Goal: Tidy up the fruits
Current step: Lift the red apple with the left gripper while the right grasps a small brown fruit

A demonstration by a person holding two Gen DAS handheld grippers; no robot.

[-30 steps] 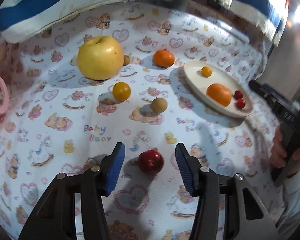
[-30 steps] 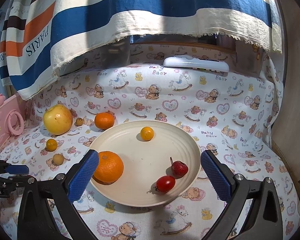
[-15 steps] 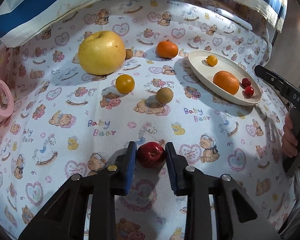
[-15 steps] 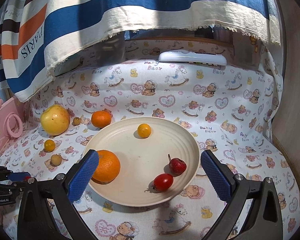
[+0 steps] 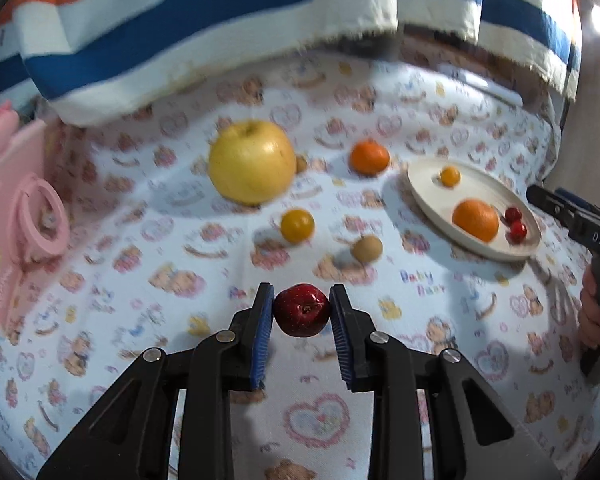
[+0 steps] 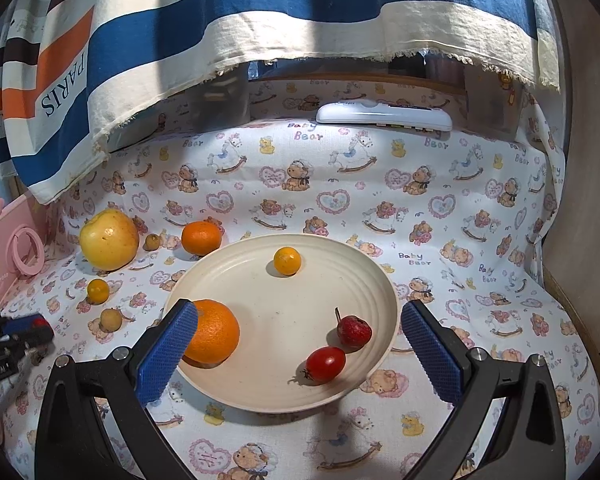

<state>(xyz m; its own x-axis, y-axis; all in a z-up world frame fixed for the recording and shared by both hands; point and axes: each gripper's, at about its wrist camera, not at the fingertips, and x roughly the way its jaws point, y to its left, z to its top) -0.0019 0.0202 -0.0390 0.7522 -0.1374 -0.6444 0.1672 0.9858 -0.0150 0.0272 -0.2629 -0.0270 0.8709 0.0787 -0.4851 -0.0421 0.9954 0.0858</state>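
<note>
My left gripper (image 5: 301, 309) is shut on a small dark red fruit (image 5: 301, 310), its blue pads pressing both sides, raised off the cloth. A cream plate (image 6: 284, 392) lies in front of my right gripper (image 6: 298, 344), which stands wide open over the plate's near half. On the plate are an orange (image 6: 216, 336), a small yellow fruit (image 6: 287, 261), a red cherry tomato (image 6: 326, 363) and a small red stemmed fruit (image 6: 354, 331). On the cloth left of the plate lie a big yellow apple (image 5: 252, 162), an orange tangerine (image 5: 369, 157), a yellow fruit (image 5: 297, 225) and a tan round fruit (image 5: 366, 248).
A pink toy camera (image 5: 16, 216) stands at the left edge. A striped blue, white and orange cloth (image 6: 220, 20) hangs over the back. A white remote (image 6: 384, 118) lies at the back. A tiny brown fruit (image 6: 152, 242) sits beside the apple. A hand (image 5: 592, 312) grips the right handle.
My left gripper closed on the red fruit, then lifted and tilted upward with it, so more of the hanging cloth shows. The right gripper has stayed still and open.
</note>
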